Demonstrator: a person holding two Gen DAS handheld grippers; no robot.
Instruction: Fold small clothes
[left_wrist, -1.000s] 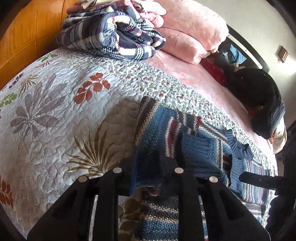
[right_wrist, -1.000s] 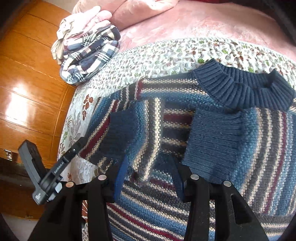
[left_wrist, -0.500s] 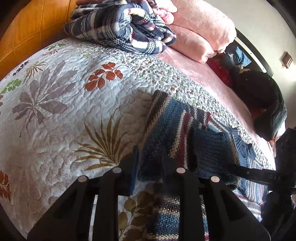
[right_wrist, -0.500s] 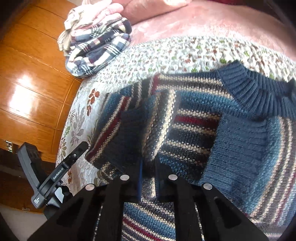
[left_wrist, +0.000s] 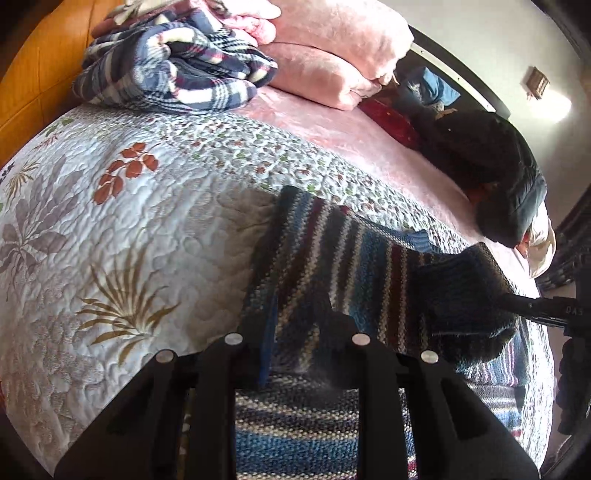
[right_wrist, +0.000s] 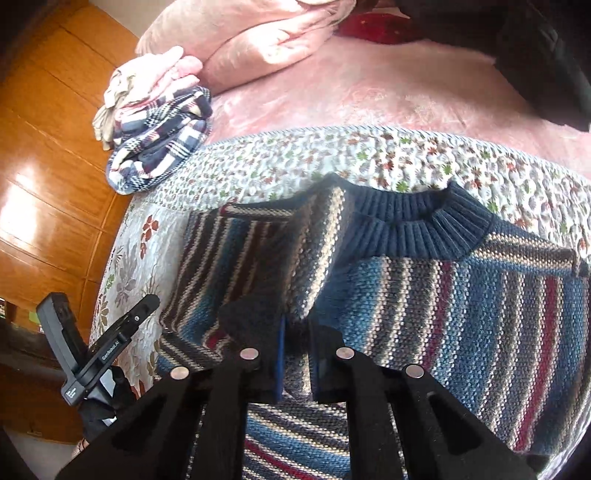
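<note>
A blue, cream and maroon striped knit sweater (right_wrist: 424, 295) lies on the floral quilted bedspread (left_wrist: 122, 236) of a bed, its left side lifted mid-fold. The left tool (left_wrist: 299, 343) and the right tool (right_wrist: 295, 339) are each clamped on the raised flap. The lengthwise fold appears under way; next, the flap likely needs carrying right across the body and laying flat.

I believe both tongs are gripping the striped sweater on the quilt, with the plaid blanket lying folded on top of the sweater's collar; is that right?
Not quite: the plaid blanket lies well away from the collar, at the far edge of the quilt beside the pink pillows, as the right wrist view shows. Both the left tongs and the right tongs do grip the striped sweater.
</note>
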